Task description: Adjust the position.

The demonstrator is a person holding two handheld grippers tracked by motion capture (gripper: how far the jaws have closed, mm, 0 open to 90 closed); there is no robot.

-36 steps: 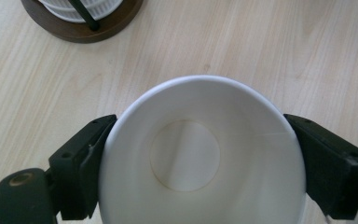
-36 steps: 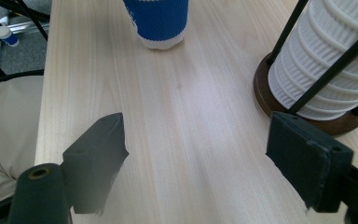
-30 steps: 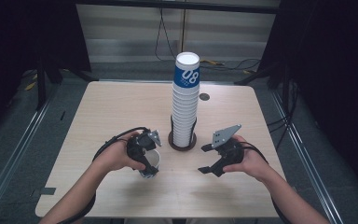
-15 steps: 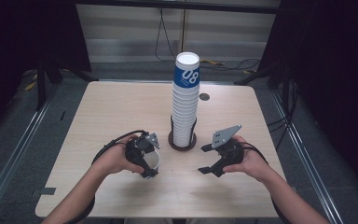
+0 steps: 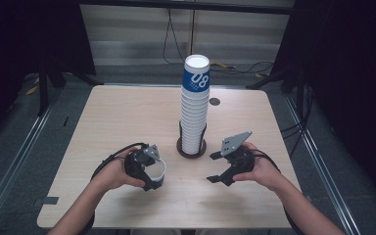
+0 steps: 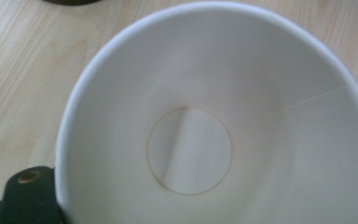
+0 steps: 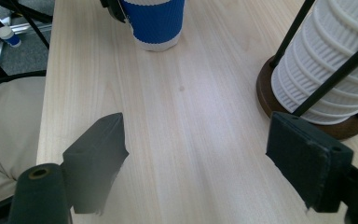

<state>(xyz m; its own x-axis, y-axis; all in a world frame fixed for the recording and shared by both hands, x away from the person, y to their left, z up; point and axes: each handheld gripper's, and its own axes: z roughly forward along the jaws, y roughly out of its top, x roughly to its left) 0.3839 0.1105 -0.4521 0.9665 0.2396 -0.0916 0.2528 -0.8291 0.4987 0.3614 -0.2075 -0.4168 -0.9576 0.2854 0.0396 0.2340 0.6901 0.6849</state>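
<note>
Cup stands upright on table, clamped in left gripper; right gripper gapes apart nearby.

Wood table, cup stack holder, blue cup

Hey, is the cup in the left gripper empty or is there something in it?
Empty. The left gripper view looks straight into the cup and shows only its bare white bottom disc and walls.
</note>
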